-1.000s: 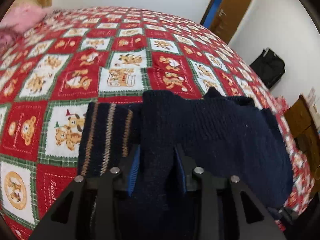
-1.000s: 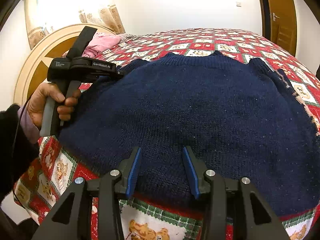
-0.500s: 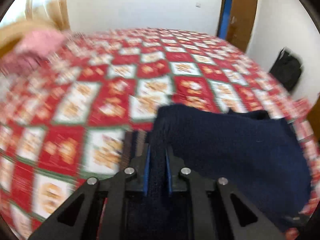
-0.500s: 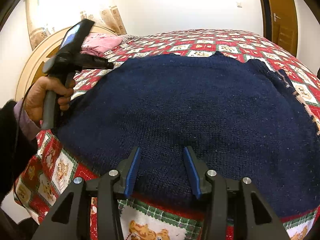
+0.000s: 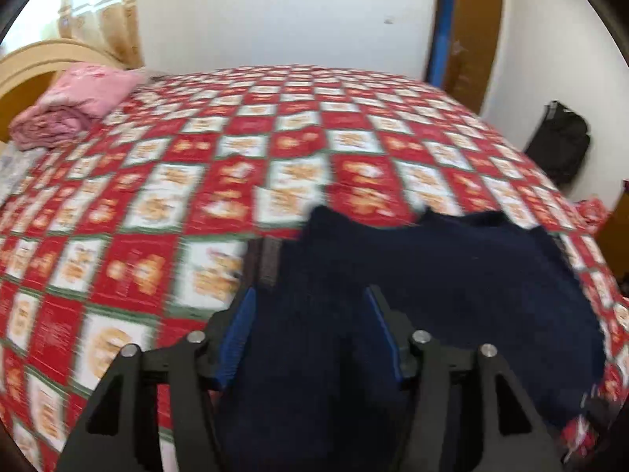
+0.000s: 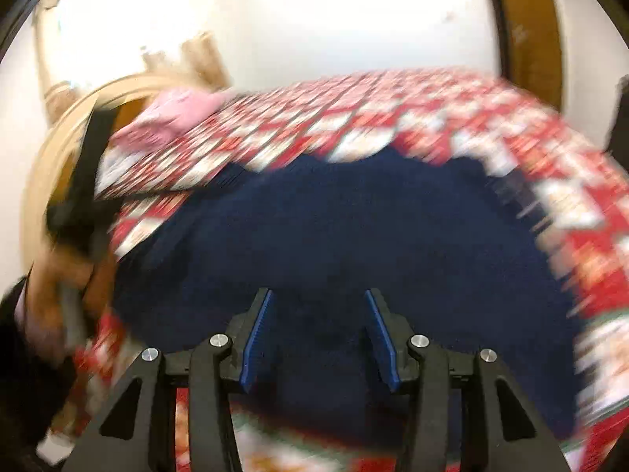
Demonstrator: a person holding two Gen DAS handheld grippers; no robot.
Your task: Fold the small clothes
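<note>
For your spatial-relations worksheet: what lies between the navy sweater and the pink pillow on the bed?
Only bare quilt: red and white squares separate the sweater from the pillow. The left wrist view shows it best.

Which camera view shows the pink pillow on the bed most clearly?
The left wrist view: the pink pillow lies fairly sharp near the headboard. The right wrist view shows it only as a blurred pink patch.
</note>
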